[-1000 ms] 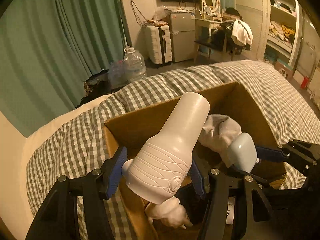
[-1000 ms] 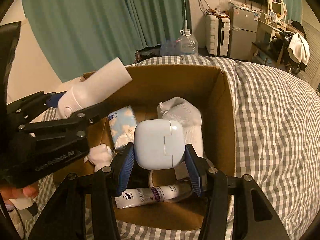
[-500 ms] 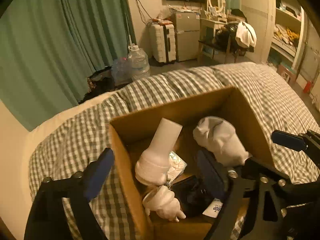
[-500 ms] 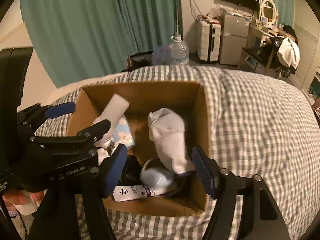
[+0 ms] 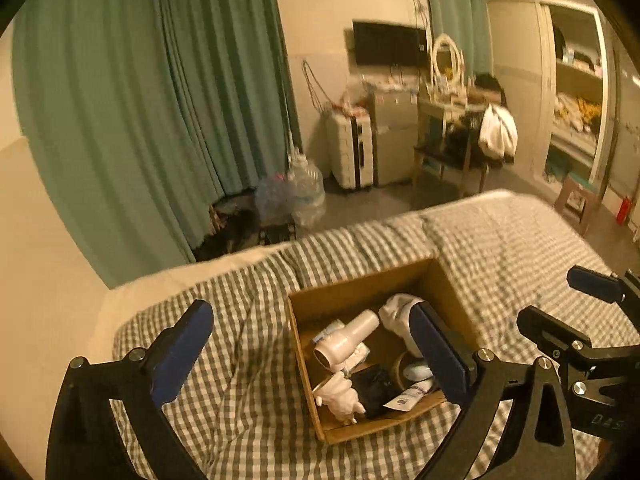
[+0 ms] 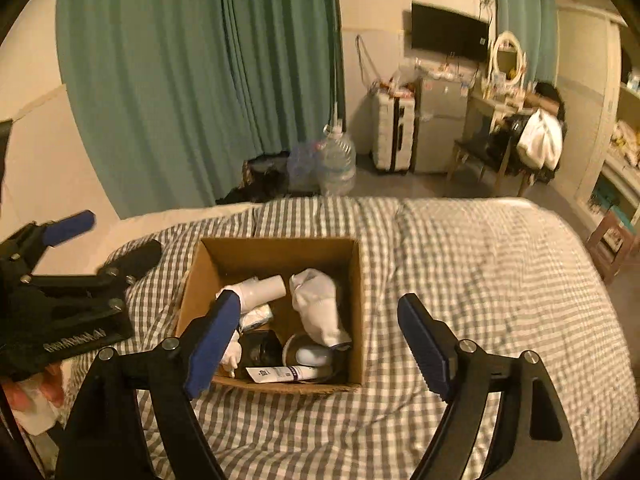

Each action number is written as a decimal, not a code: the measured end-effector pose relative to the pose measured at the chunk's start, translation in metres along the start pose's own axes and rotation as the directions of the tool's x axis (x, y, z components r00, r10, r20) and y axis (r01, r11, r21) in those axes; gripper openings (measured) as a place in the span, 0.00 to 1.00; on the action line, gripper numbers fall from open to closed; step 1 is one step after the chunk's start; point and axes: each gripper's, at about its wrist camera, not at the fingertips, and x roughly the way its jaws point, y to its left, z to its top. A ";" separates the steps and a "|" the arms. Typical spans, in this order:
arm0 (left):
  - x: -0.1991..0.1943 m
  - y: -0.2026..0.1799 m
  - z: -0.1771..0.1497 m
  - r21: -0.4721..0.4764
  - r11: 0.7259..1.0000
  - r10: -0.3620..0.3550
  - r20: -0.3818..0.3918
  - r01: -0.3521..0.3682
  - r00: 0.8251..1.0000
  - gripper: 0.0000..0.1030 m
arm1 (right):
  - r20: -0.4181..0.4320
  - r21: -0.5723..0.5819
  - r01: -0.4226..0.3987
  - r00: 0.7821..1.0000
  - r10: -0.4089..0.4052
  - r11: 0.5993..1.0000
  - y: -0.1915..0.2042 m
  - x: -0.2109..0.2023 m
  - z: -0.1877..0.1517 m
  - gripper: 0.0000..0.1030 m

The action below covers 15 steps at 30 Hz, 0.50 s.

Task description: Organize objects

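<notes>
Box: brown matt cardboard box (image 6: 356, 280)
Bedcover: grey-and-white checked cloth bedcover (image 6: 480, 280)
Bottle: smooth white plastic bottle (image 5: 346, 344)
Sock: soft white cloth sock (image 6: 318, 304)

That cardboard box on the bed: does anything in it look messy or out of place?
Nothing is spilled or broken. The things in the cardboard box just lie jumbled: a white bottle on its side, a crumpled white sock and a tube flat at the front.

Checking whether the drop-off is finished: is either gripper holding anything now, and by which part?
Nothing is held. The left gripper and right gripper have just been opening, jaws empty, above the cardboard box.
</notes>
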 end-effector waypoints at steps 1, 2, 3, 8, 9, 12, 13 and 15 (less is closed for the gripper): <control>-0.010 0.001 0.002 -0.013 0.999 -0.038 0.012 0.038 0.999 0.99 | 0.015 -0.003 0.002 1.000 -0.002 1.000 0.000 -0.010 0.001 0.78; -0.020 0.003 0.004 -0.020 0.999 -0.041 0.028 0.041 0.999 0.99 | 0.030 -0.004 0.001 1.000 -0.001 1.000 0.000 -0.021 0.001 0.78; -0.031 0.003 0.005 -0.027 0.999 -0.040 0.046 0.041 0.998 0.99 | 0.048 -0.002 0.002 0.999 -0.002 1.000 -0.001 -0.032 0.001 0.78; -0.078 0.000 0.009 -0.026 0.999 -0.037 0.111 0.040 0.993 1.00 | 0.110 -0.002 0.019 0.994 -0.019 1.000 -0.005 -0.080 0.002 0.83; -0.087 -0.001 0.009 -0.022 0.999 -0.025 0.128 0.028 0.991 1.00 | 0.119 -0.002 0.023 0.993 -0.022 1.000 -0.005 -0.086 0.002 0.85; -0.109 -0.002 0.003 -0.037 0.999 0.014 0.172 -0.008 0.985 1.00 | 0.157 -0.001 0.036 0.987 -0.036 0.999 -0.006 -0.109 -0.001 0.90; -0.113 -0.001 0.001 -0.047 0.999 0.021 0.180 -0.013 0.983 1.00 | 0.173 -0.001 0.041 0.984 -0.040 0.999 -0.007 -0.116 -0.002 0.92; -0.122 0.002 -0.003 -0.072 0.997 0.027 0.192 -0.014 0.981 1.00 | 0.191 -0.001 0.044 0.981 -0.043 0.999 -0.007 -0.125 -0.005 0.93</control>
